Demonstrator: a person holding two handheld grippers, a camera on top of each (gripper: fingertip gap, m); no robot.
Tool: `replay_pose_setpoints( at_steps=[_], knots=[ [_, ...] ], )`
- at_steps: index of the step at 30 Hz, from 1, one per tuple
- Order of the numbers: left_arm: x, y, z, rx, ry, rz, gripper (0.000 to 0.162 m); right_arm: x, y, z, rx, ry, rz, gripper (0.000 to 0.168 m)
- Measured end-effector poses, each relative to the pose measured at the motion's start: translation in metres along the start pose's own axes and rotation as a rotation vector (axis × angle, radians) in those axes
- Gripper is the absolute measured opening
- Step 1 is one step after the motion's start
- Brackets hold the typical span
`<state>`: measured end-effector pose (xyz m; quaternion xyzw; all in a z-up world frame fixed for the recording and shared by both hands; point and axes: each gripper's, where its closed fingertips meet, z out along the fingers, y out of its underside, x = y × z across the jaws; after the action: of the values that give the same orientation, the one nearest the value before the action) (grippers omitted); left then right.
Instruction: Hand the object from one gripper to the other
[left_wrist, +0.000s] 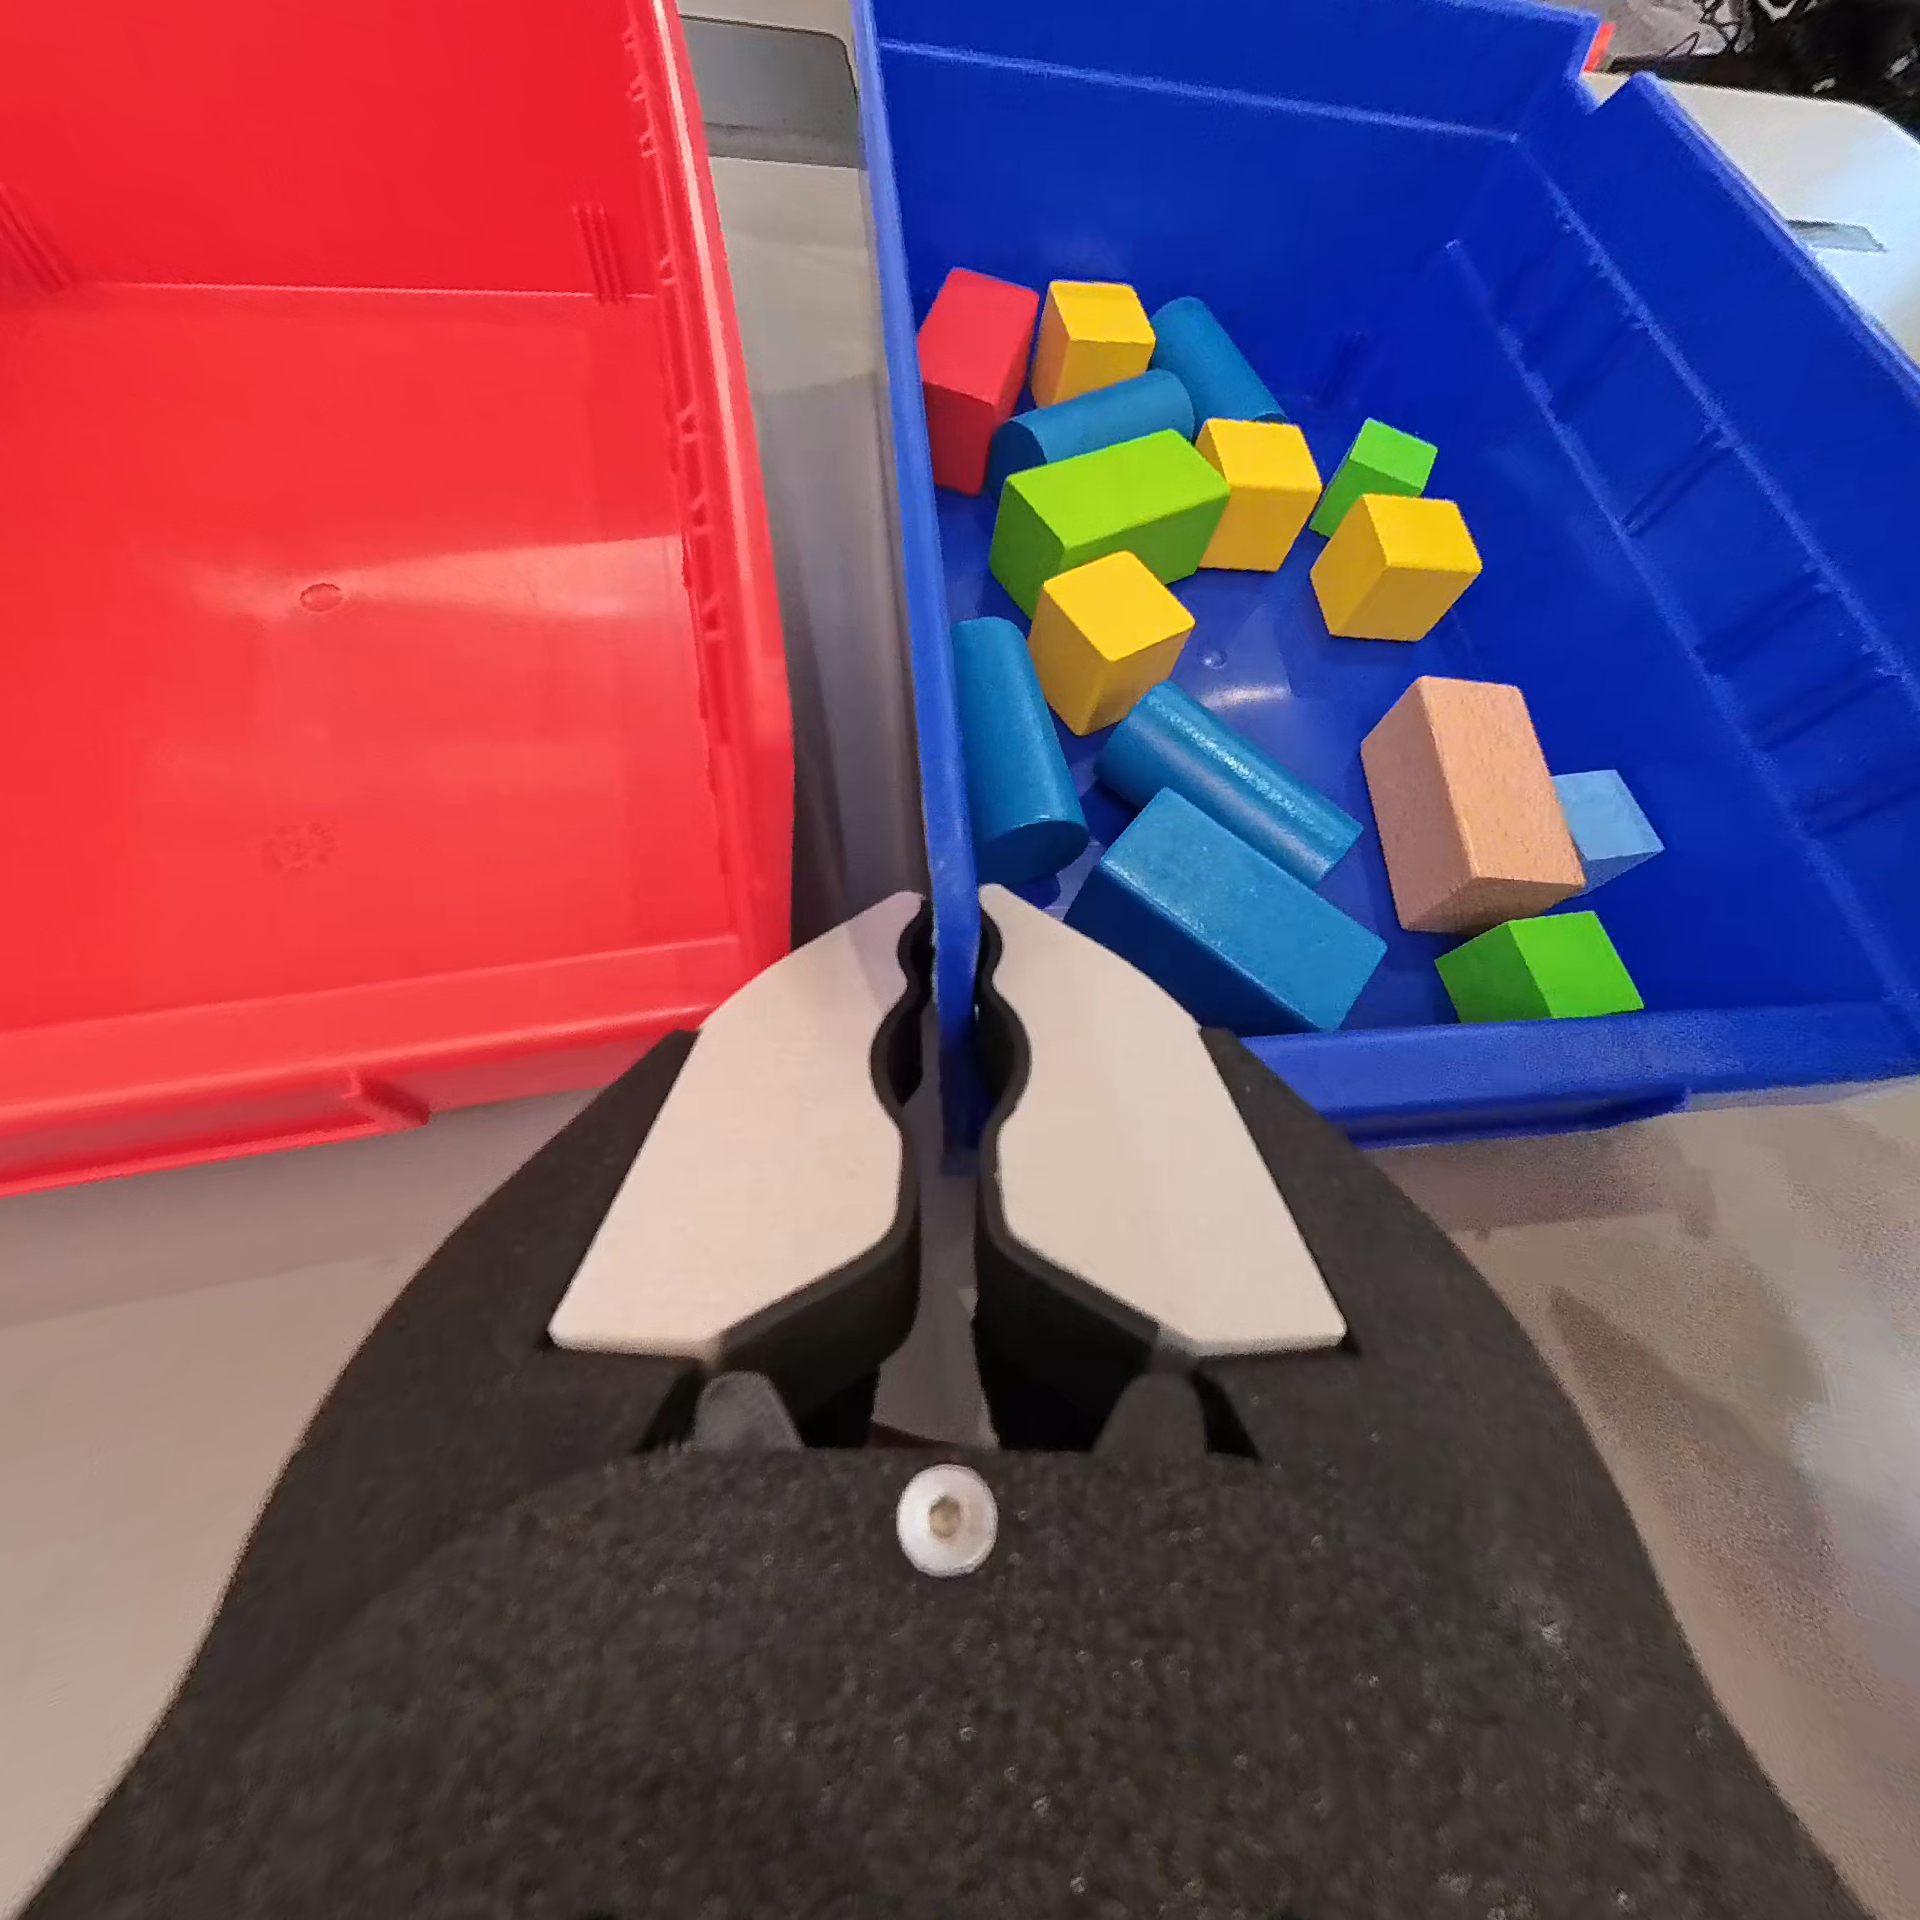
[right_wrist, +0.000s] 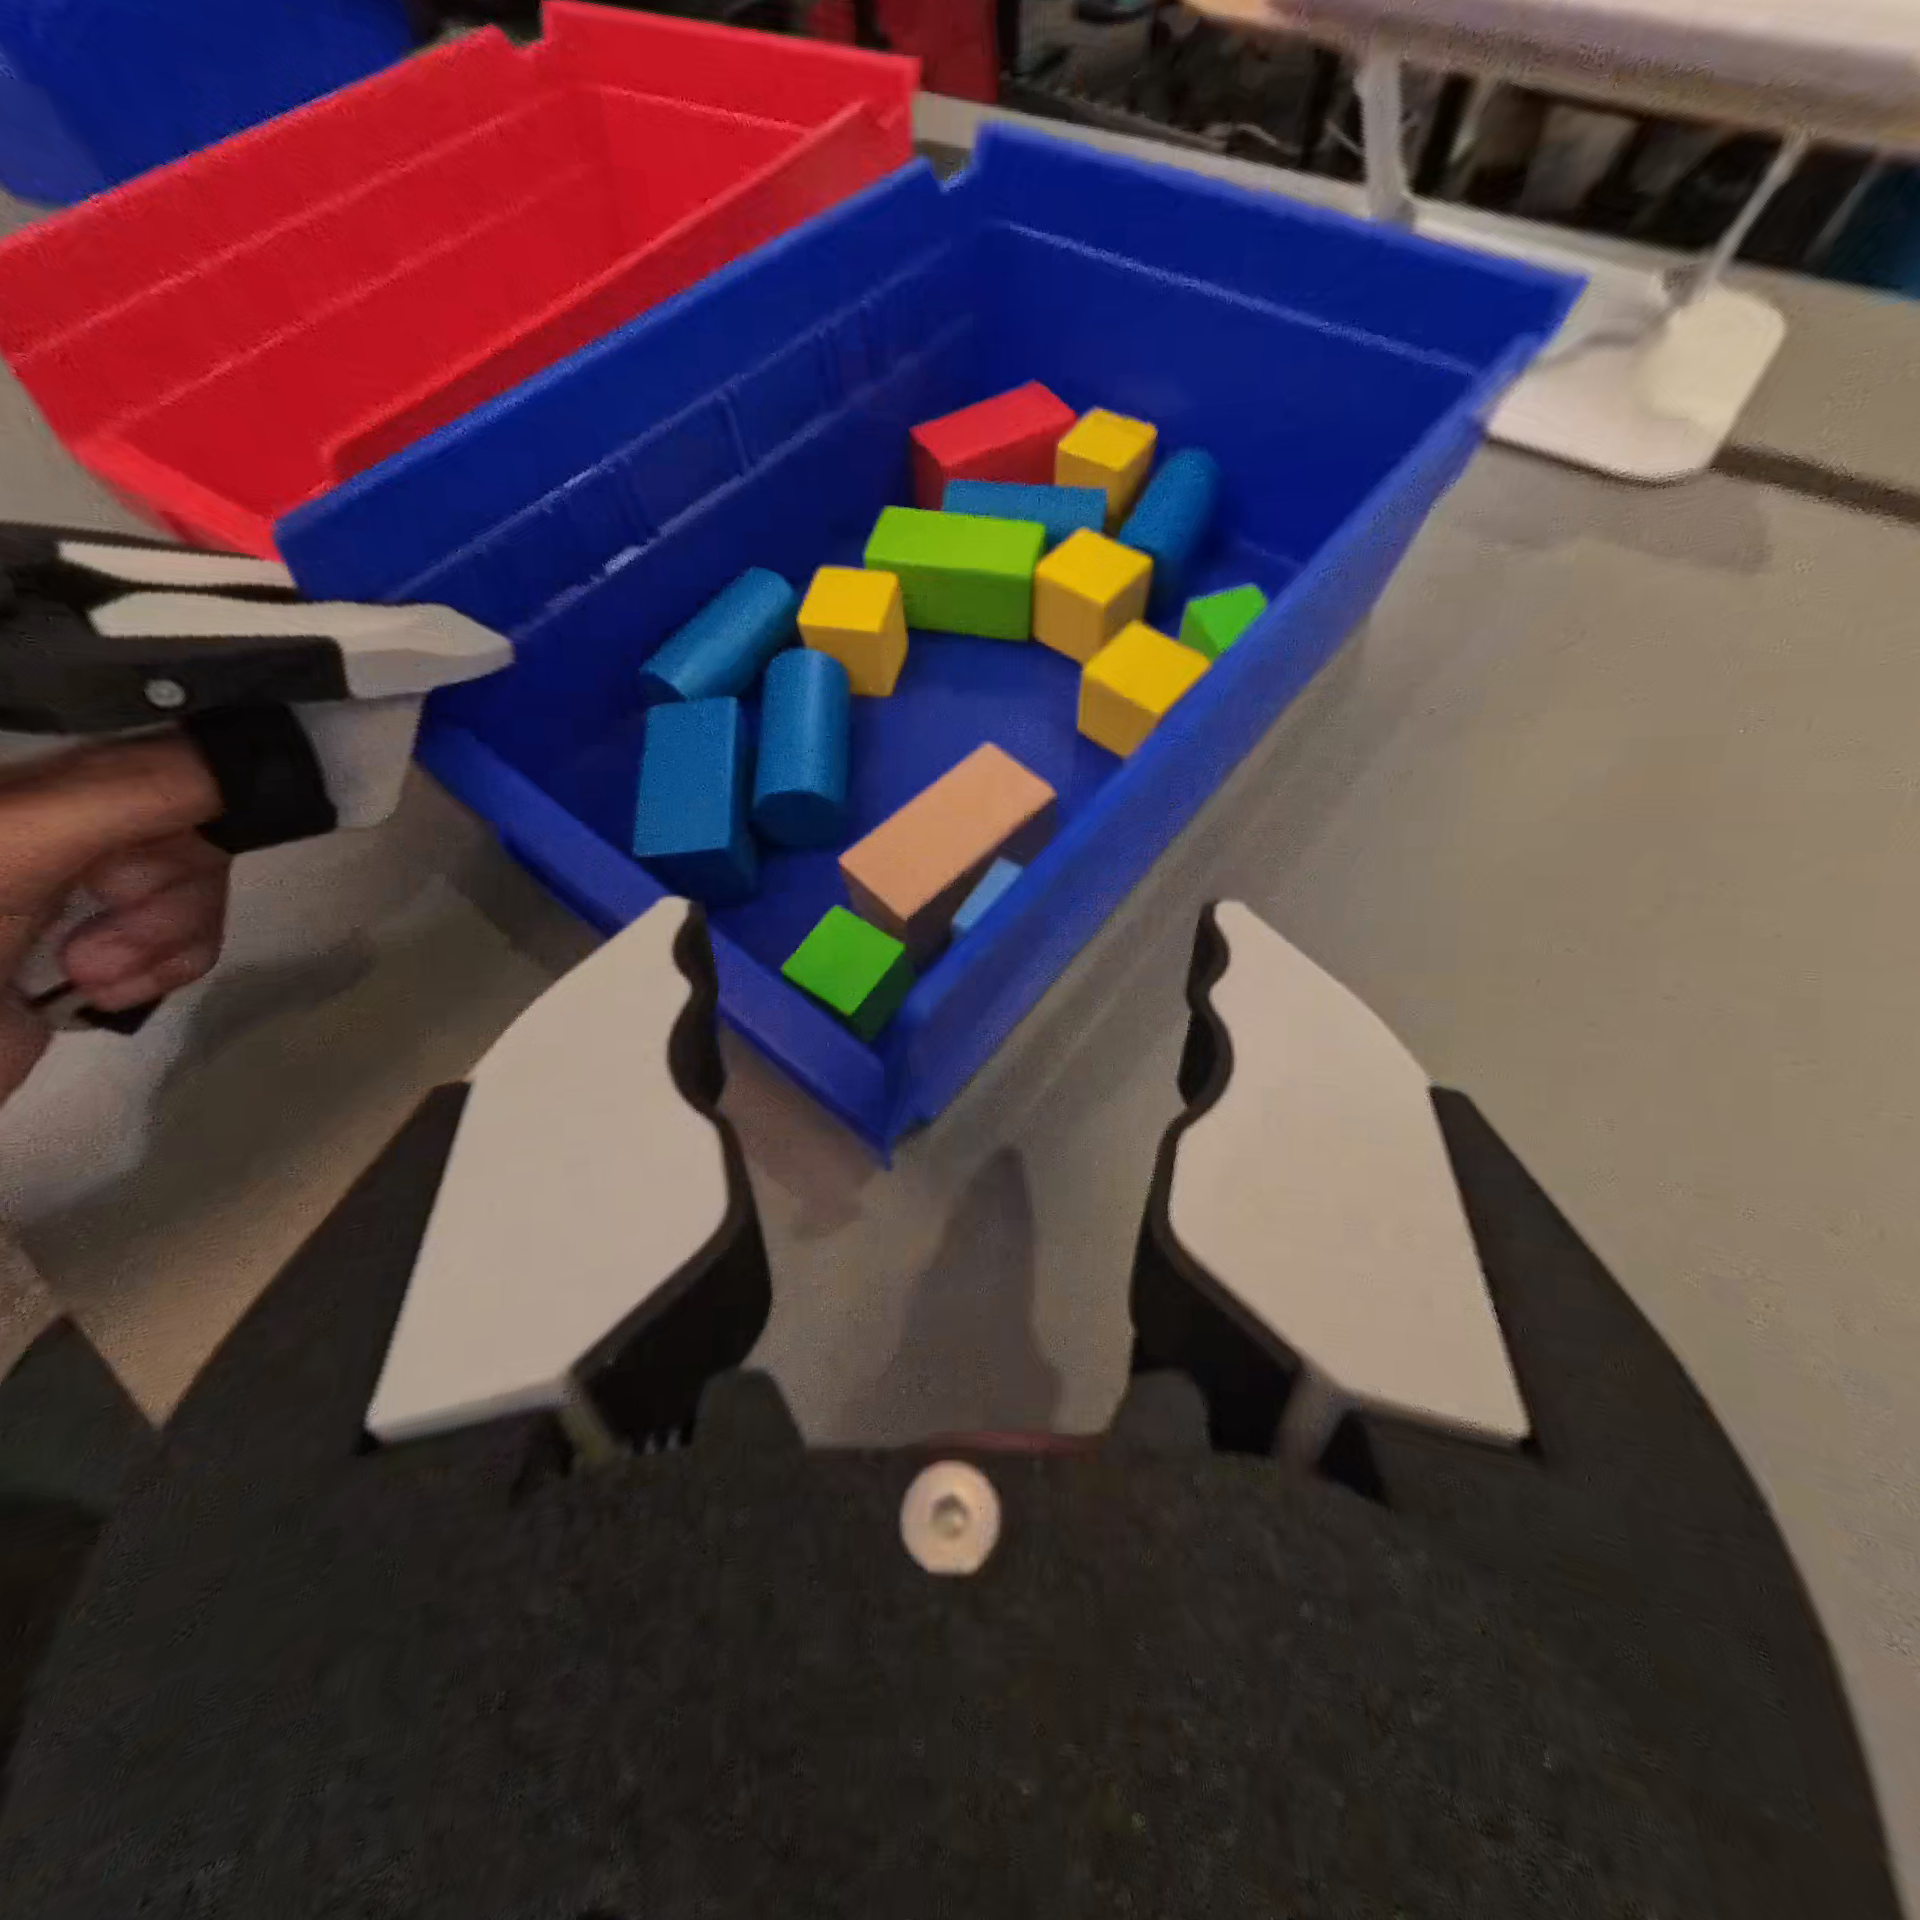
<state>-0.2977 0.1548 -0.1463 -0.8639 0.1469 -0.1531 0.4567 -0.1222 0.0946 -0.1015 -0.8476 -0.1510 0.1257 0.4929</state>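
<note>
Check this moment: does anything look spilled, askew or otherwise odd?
Nothing is spilled: every block sits inside the blue bin, and the red bin looks empty. One oddity: the left gripper is nearly shut with the blue bin's wall between its fingers, holding no block. The right gripper hangs open, empty.

Bright even light, wide-angle bending, right wrist view blurred.

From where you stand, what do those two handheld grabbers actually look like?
Both match. The left gripper and right gripper each have a rough black body, one silver screw at its centre, and two pale grey jaws lined with wavy black rubber. A hand holds the left one by a black-and-white grip.
</note>
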Motion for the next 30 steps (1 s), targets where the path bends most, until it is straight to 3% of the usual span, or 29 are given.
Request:
replay_pose_setpoints(
  at_steps=[3, 4, 6, 8, 13, 21, 30],
  knots=[
    [0.0, 0.0, 0.0, -0.003, -0.006, -0.007, 0.004, 0.004, 0.035, 0.02, -0.026, 0.091, 0.092, 0.08],
    [0.001, 0.0, 0.001, -0.004, -0.006, -0.008, 0.004, 0.01, 0.042, 0.03, -0.053, 0.148, 0.085, 0.065],
    [0.001, -0.001, 0.002, -0.005, -0.015, -0.002, 0.004, 0.003, 0.038, 0.04, -0.062, 0.092, 0.155, 0.033],
    [0.004, -0.006, 0.0, 0.007, -0.004, -0.022, 0.004, 0.01, 0.029, 0.033, -0.114, 0.141, 0.202, 0.02],
    [0.017, -0.023, -0.022, 0.125, -0.036, 0.019, 0.002, 0.017, -0.022, 0.001, 0.034, 0.289, 0.031, 0.014],
    [0.024, -0.007, -0.011, 0.037, -0.04, 0.042, 0.002, 0.028, 0.01, 0.006, -0.017, 0.307, 0.108, 0.011],
    [-0.008, -0.011, 0.01, 0.026, -0.077, -0.026, 0.004, 0.022, 0.022, 0.048, -0.037, 0.289, 0.158, 0.011]
  ],
)
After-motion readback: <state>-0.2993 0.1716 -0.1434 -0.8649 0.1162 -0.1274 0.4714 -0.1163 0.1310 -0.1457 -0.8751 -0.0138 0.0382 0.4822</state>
